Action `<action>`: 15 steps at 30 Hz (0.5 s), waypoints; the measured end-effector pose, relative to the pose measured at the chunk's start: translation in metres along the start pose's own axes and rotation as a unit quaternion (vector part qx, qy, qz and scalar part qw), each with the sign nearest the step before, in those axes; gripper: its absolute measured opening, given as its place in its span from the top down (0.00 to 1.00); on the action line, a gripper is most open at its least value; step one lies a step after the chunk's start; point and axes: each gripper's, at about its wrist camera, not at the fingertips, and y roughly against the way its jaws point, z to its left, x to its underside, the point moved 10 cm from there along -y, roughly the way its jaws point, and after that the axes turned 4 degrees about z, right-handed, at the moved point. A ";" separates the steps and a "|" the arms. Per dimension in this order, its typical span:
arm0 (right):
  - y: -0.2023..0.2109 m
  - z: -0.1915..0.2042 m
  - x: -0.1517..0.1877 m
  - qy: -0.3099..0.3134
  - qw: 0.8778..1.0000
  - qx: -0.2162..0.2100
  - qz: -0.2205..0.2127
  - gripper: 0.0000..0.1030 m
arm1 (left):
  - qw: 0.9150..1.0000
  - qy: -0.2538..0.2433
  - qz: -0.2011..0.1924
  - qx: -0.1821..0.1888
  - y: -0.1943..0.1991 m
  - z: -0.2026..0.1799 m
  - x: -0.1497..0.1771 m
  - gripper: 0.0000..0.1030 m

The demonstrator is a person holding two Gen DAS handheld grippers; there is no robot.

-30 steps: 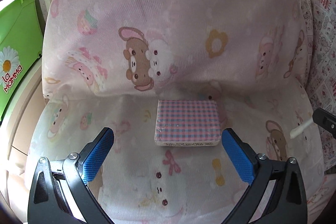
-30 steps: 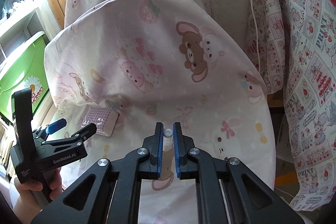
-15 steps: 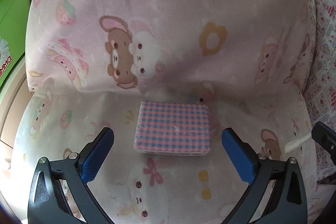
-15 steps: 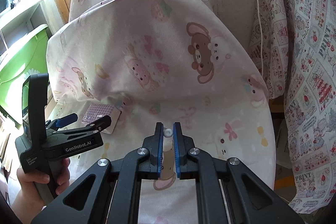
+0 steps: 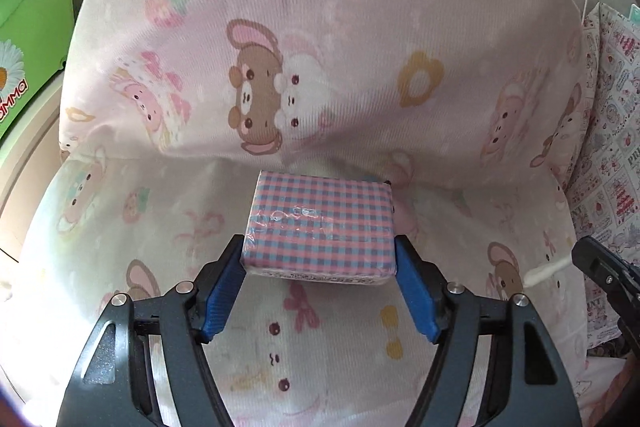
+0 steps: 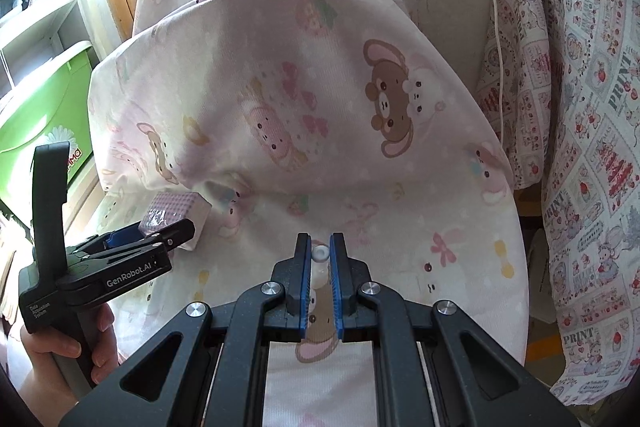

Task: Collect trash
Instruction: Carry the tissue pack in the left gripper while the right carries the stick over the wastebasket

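Lower centre of the left wrist view: the left gripper [image 5: 320, 267], jaws closing, straddles the checked tissue pack [image 5: 320, 231] on the seat cushion [image 5: 120, 227]; the pads appear to meet its short sides. The pack is judged light, soft and film-slick, best held across those sides. The right gripper [image 6: 320, 259] pinches a cotton swab [image 6: 320, 253]. The backrest cushion [image 5: 320, 27] crowds behind; a green bin [image 5: 32, 7] stands upper left.

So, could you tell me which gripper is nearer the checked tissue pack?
Left. The left gripper is closing around the checked tissue pack; the right gripper, shut on a cotton swab, is off to its right.
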 end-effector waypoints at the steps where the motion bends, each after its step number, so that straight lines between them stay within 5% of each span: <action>1: 0.000 0.001 0.001 -0.001 1.000 -0.006 0.001 0.90 | 1.000 -0.004 -0.004 0.002 0.005 -0.002 0.003 0.32; 15: 0.015 0.013 0.003 -0.018 0.997 -0.071 -0.016 0.90 | 0.995 -0.073 -0.066 -0.017 0.070 0.007 0.015 0.32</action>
